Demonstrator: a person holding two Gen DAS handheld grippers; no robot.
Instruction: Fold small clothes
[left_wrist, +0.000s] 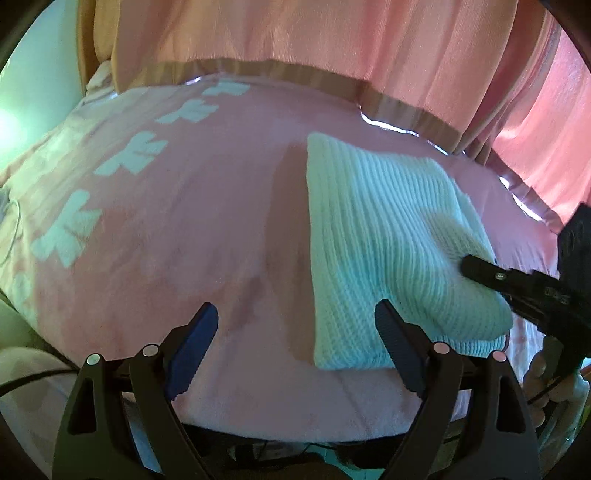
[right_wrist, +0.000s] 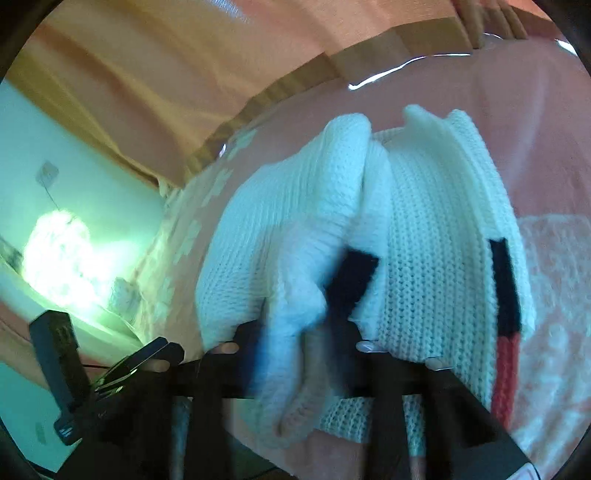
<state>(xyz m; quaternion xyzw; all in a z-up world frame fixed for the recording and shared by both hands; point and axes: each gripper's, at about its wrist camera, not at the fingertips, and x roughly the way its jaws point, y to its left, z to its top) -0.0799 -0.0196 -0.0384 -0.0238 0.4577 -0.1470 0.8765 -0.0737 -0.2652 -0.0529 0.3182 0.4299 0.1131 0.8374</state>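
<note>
A white ribbed knit sweater (left_wrist: 388, 240) lies folded on the pink cover, right of centre in the left wrist view. My left gripper (left_wrist: 295, 321) hangs open just above the cover at the sweater's near left corner, with nothing between its fingers; its right finger (left_wrist: 388, 328) overlaps the knit's edge. My right gripper (left_wrist: 476, 267) reaches in from the right onto the sweater's right side. In the blurred right wrist view, a fold of the sweater (right_wrist: 424, 258) runs down between the fingers of the right gripper (right_wrist: 317, 295), which looks shut on it. A black and red stripe (right_wrist: 506, 314) edges the knit.
A pink cover with white leaf shapes (left_wrist: 129, 155) spreads over the surface, with bare room left of the sweater. Pink curtains (left_wrist: 332, 44) hang along the far edge. A person's hand (left_wrist: 543, 373) holds the right gripper at the lower right. A bright lamp (right_wrist: 59, 258) glows far left.
</note>
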